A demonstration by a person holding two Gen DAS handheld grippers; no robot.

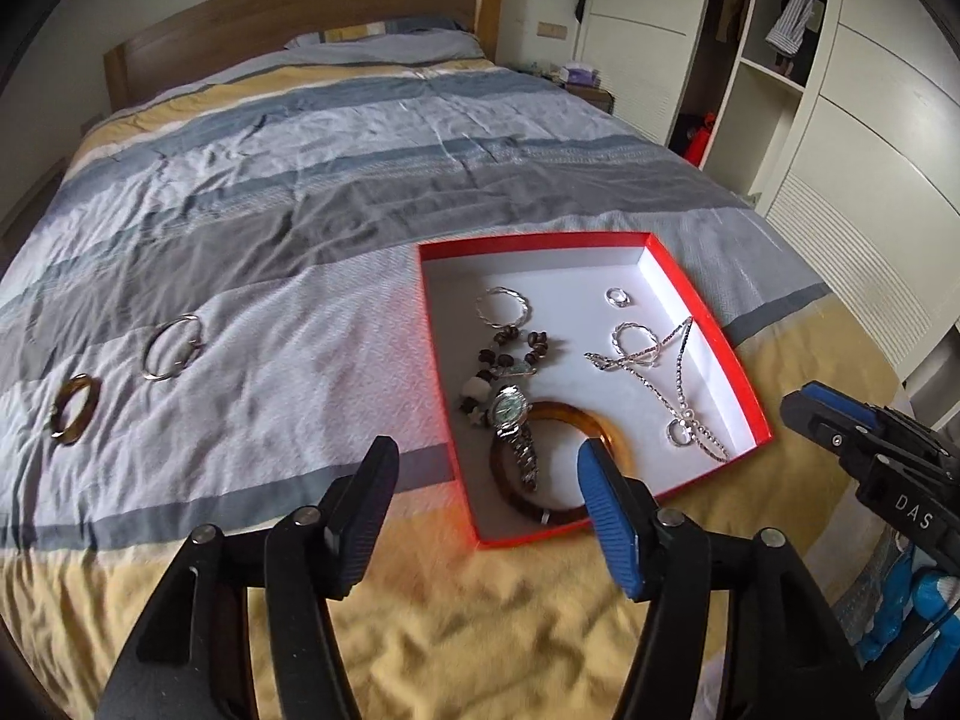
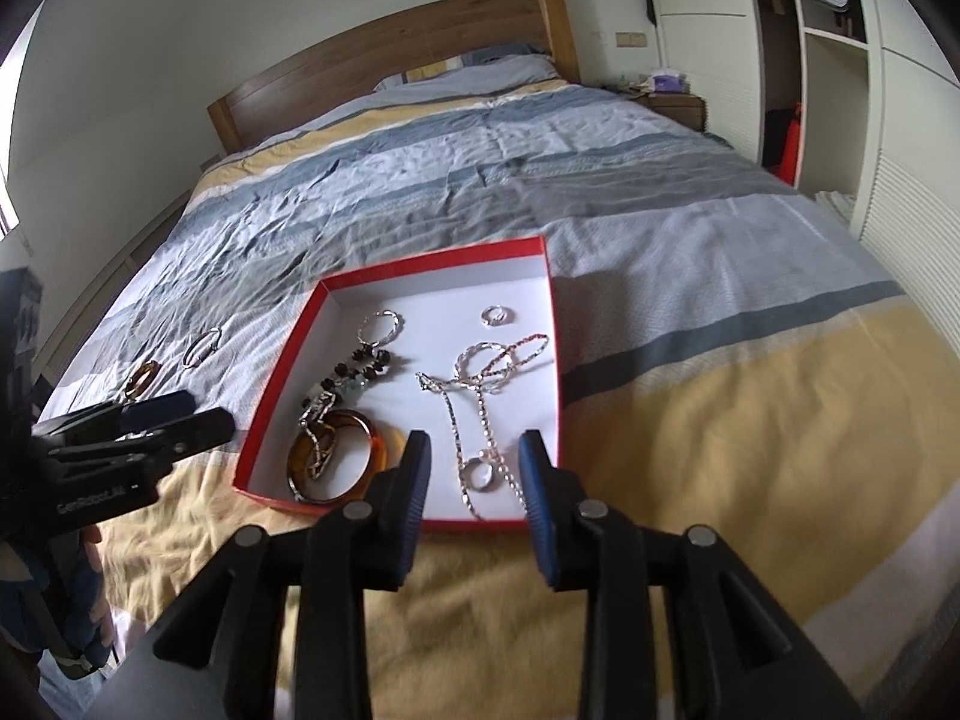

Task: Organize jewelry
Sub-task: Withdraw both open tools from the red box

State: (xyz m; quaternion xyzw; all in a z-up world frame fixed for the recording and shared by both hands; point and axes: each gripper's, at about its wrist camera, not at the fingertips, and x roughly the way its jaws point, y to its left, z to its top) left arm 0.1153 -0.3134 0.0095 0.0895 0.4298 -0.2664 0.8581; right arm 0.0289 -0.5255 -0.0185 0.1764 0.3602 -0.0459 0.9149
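A shallow red box [image 1: 708,324] with a white inside is lying on the striped bedspread [image 1: 288,192], and most of the jewelry is sitting in it. Along its left side a twisted silver bangle [image 1: 504,307] is resting at the far end, a dark beaded bracelet [image 1: 516,354] is lying just below it, and a silver watch [image 1: 513,420] is draping across an amber bangle [image 1: 600,420] at the near corner. On the right side a small ring [image 1: 618,297] is lying alone near the far wall, while a rhinestone chain [image 1: 672,372] is trailing through a second thin silver hoop [image 1: 630,339] down to another ring [image 1: 678,433] near the front edge.

Two pieces are lying outside the box, well to its left on the cover — a silver hoop bangle [image 1: 173,347] and a smaller amber ring-shaped bangle [image 1: 75,409].

The left gripper [image 1: 486,480] is hovering over the near left corner of the box, its jaws spread wide and holding nothing. The right gripper [image 2: 474,468] is hanging above the front edge — also parted and empty.
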